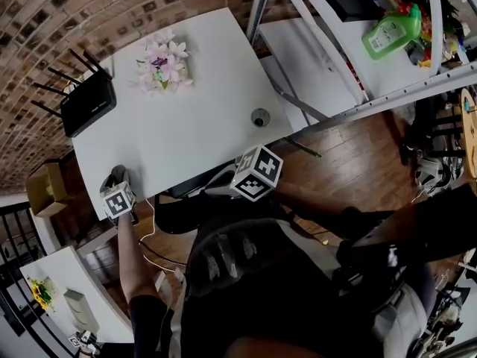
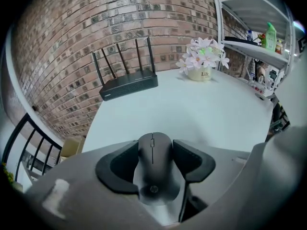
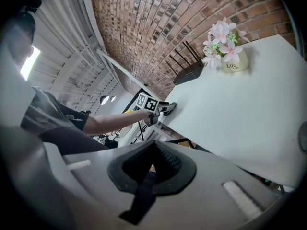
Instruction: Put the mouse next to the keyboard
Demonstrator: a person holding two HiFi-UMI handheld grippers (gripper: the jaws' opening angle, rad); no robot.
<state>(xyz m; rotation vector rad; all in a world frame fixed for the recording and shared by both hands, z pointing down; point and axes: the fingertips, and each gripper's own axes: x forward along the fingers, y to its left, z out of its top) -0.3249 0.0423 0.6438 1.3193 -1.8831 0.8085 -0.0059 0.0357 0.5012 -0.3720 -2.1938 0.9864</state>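
Gripping the mouse (image 2: 154,169) by its flanks is the left gripper (image 2: 154,146), pads pressed on both sides and jaws standing fairly wide around it. Dark grey, matte and smoothly domed, it has a thin scroll wheel in a slot down the nose and a paler sheen across the rear. It sits at the near left edge of the white table (image 2: 201,114). Its nose points toward the black router (image 2: 128,83) with four upright antennas. Whether its base touches the tabletop, I can't tell. Over to the right gripper (image 3: 152,145): jaws drawn together at the tips, nothing between them, just off the table's near edge.

Now the trouble spots. The pads cover the mouse's sides, and its underside is out of sight. From the head view, the left gripper's marker cube (image 1: 118,198) covers most of the mouse, with only a dark tip showing. A small round dark thing (image 1: 260,117) on the table is too small to name. The green bottle (image 1: 391,30) on the metal shelf (image 1: 417,88) has a label too small to read.

Readable print: "hp" on the mouse's rear, and "Life" on the cream pot (image 2: 200,74) of pink and white flowers (image 2: 205,54).
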